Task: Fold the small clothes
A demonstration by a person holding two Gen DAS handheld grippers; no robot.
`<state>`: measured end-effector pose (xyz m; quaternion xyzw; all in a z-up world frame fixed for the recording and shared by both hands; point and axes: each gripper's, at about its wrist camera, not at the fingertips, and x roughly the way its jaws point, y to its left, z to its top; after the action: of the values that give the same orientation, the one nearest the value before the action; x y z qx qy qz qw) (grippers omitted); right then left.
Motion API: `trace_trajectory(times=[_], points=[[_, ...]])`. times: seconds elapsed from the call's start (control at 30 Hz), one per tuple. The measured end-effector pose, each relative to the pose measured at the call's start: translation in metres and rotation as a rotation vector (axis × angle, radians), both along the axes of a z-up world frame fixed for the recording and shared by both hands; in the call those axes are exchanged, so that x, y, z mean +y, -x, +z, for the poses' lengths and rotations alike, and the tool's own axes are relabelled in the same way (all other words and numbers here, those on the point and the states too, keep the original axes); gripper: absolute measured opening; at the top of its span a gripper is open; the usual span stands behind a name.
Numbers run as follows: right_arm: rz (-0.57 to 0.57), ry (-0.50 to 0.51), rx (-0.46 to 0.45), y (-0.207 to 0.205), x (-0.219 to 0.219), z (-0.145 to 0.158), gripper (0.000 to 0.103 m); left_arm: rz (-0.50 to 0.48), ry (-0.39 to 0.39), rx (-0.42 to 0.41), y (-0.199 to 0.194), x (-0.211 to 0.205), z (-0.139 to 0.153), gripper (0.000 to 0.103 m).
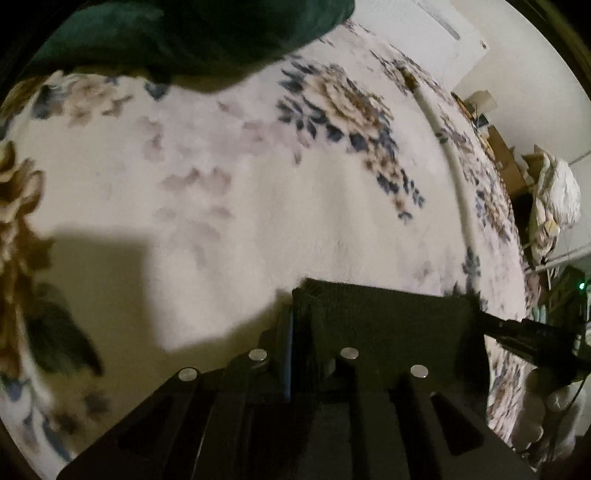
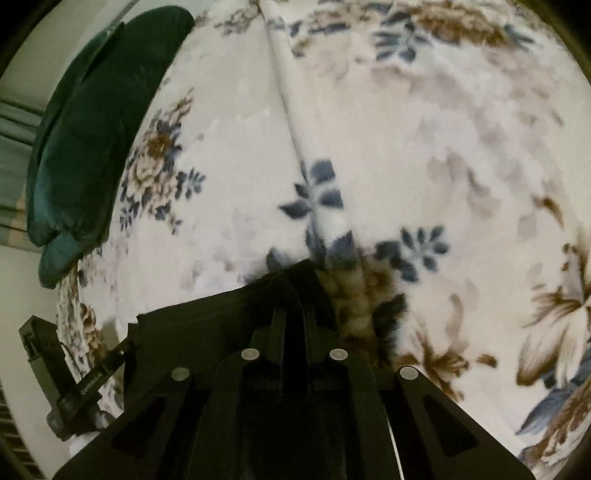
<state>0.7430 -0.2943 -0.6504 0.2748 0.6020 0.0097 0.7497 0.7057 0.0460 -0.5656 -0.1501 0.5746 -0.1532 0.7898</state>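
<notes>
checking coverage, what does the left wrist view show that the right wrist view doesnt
Only the left wrist view shows the cluttered room edge with a white bundle. Only the right wrist view shows striped curtains and a raised crease in the blanket. Both show the floral blanket, the dark green cushion, and the black cloth clamped by the left tool and right tool.

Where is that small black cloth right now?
The black cloth is stretched between the two tools above the flowered blanket: left tool pinches one end, right tool the other, seen low in both views.
</notes>
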Motion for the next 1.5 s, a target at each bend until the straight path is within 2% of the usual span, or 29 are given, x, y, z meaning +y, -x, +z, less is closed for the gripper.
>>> trace_trajectory(times=[0.03,0.07,0.1,0.17,0.23,0.27,0.4,0.57,0.7,0.73,0.8,0.9,0.97,1.1,1.2,1.4,1.43,1.47,1.5], points=[[0.002,-0.023,-0.001,0.001,-0.002,0.001,0.013,0.01,0.009,-0.002,0.004,0.004,0.006,0.009],[0.01,-0.04,0.003,0.004,-0.006,0.005,0.024,0.02,0.017,-0.011,0.011,0.009,0.015,0.01],[0.017,-0.045,0.005,0.009,-0.009,0.01,0.041,0.029,0.009,-0.024,0.016,0.012,0.021,0.013],[0.039,-0.061,-0.013,0.022,-0.016,0.021,0.054,0.05,0.019,-0.069,0.039,0.021,0.039,0.022],[0.065,-0.095,-0.01,0.038,-0.021,0.028,0.062,0.079,0.028,-0.089,0.061,0.029,0.049,0.036],[0.072,-0.113,-0.007,0.046,-0.025,0.03,0.069,0.1,0.036,-0.09,0.075,0.035,0.052,0.041],[0.127,-0.205,0.023,0.081,-0.031,0.025,0.078,0.207,0.13,-0.04,0.153,0.063,0.055,0.042],[0.19,-0.266,0.051,0.094,-0.031,0.004,0.079,0.333,0.172,0.049,0.252,0.08,0.036,0.042],[0.197,-0.371,0.052,0.084,-0.028,-0.011,0.079,0.414,0.296,0.141,0.29,0.07,0.003,0.042],[0.207,-0.398,0.053,0.08,-0.025,-0.013,0.079,0.425,0.333,0.145,0.292,0.064,-0.005,0.042],[0.223,-0.434,0.062,0.069,-0.018,-0.019,0.079,0.426,0.359,0.135,0.291,0.051,-0.013,0.042],[0.254,-0.394,0.109,0.056,-0.005,-0.031,0.079,0.431,0.371,0.138,0.279,0.03,-0.03,0.042],[0.259,-0.377,0.132,0.051,0.0,-0.04,0.079,0.454,0.374,0.133,0.272,0.024,-0.038,0.049],[0.28,-0.402,0.14,0.045,0.009,-0.048,0.081,0.52,0.437,0.122,0.266,0.025,-0.047,0.058],[0.291,-0.449,0.129,0.037,0.021,-0.052,0.081,0.575,0.477,0.112,0.265,0.026,-0.048,0.059],[0.265,-0.48,0.125,0.027,0.034,-0.062,0.081,0.705,0.579,0.112,0.268,0.037,-0.056,0.06],[0.257,-0.482,0.117,0.028,0.035,-0.061,0.079,0.724,0.587,0.103,0.267,0.038,-0.056,0.06],[0.253,-0.478,0.104,0.029,0.035,-0.06,0.071,0.741,0.589,0.092,0.267,0.041,-0.055,0.055],[0.248,-0.453,0.098,0.034,0.032,-0.059,0.047,0.754,0.589,0.081,0.265,0.042,-0.054,0.049]])
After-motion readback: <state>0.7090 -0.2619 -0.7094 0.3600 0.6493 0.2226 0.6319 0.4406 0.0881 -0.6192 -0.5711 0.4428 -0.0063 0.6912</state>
